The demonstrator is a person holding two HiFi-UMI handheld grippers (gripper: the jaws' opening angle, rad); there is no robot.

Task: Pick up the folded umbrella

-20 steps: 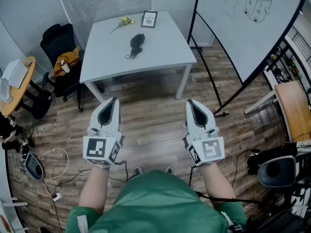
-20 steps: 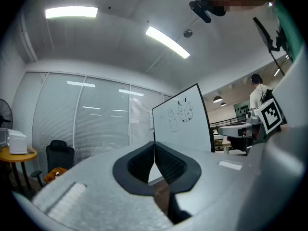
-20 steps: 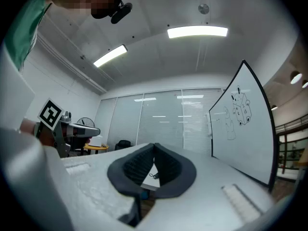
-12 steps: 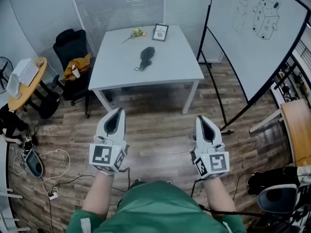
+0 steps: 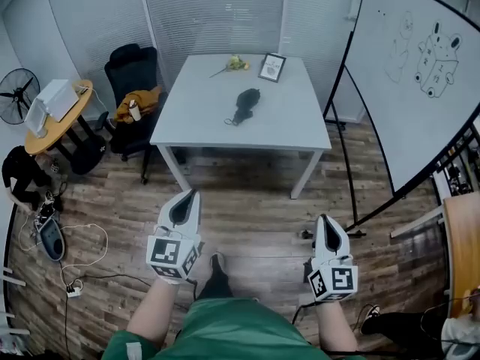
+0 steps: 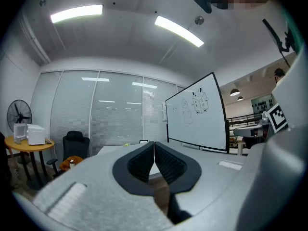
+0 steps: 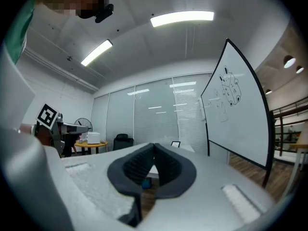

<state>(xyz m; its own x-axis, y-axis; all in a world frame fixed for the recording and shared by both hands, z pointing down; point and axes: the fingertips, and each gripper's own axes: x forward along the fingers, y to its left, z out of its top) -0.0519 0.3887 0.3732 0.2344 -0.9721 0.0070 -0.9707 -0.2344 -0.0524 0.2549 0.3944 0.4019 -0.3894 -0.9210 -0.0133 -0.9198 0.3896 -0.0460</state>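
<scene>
Folded umbrella (image 5: 246, 103): black. Table (image 5: 187, 118): pale grey. Left gripper (image 5: 190, 195) and right gripper (image 5: 328, 220): white shells, black ribbed pads (image 6: 142, 161), black-and-white square markers. Floor (image 5: 247, 201): brown wood-grain planks. Chair (image 5: 129, 64): black, carrying a mustard-orange garment (image 5: 141, 100). Whiteboard (image 5: 420, 103): white, black-framed, black line drawings. Person's top (image 5: 225, 336): green.

No writing can be read. The small black-framed card (image 5: 271, 67) near the far edge of the white rectangular table (image 5: 202, 118) carries print too small to make out; the large whiteboard (image 5: 420, 88) shows only sketches.
</scene>
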